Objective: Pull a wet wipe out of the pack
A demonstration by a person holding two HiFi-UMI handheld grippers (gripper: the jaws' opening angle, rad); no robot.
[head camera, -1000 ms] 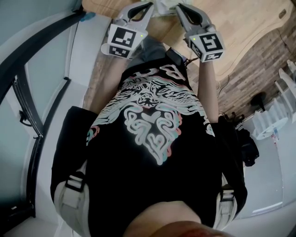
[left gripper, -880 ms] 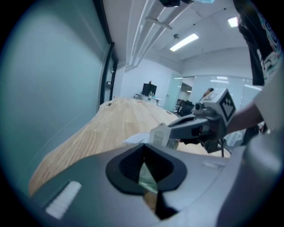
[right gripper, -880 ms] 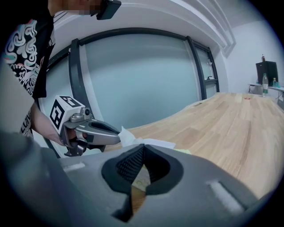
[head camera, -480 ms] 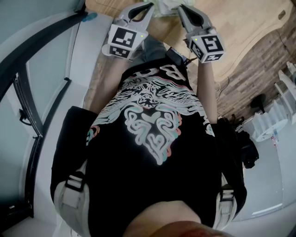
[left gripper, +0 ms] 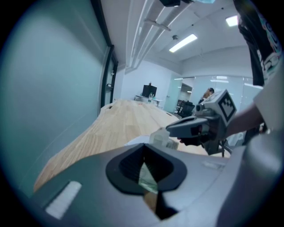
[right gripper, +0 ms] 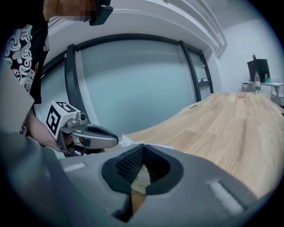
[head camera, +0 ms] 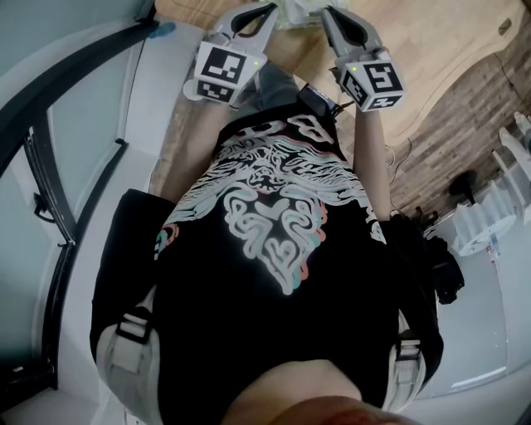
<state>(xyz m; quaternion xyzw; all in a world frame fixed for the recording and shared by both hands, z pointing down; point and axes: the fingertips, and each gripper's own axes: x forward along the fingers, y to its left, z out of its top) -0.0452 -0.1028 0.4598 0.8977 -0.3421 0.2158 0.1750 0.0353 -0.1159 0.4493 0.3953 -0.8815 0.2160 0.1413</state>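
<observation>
The wet wipe pack lies on the wooden table at the top edge of the head view, pale and mostly cut off. My left gripper and right gripper point at it from either side, tips close together. In the left gripper view the jaws meet at the tip, with the greenish pack showing through the gap behind them. The right gripper hovers by a whitish piece. The right gripper's jaws are shut too, and white sheet lies near the left gripper.
A long light wooden table stretches ahead, with a glass wall along one side. My black printed shirt fills most of the head view. Monitors and a bottle stand at the far end of the room.
The right gripper has rolled slightly, its marker cube shifting a little. The left gripper and the pack stay as they were.
</observation>
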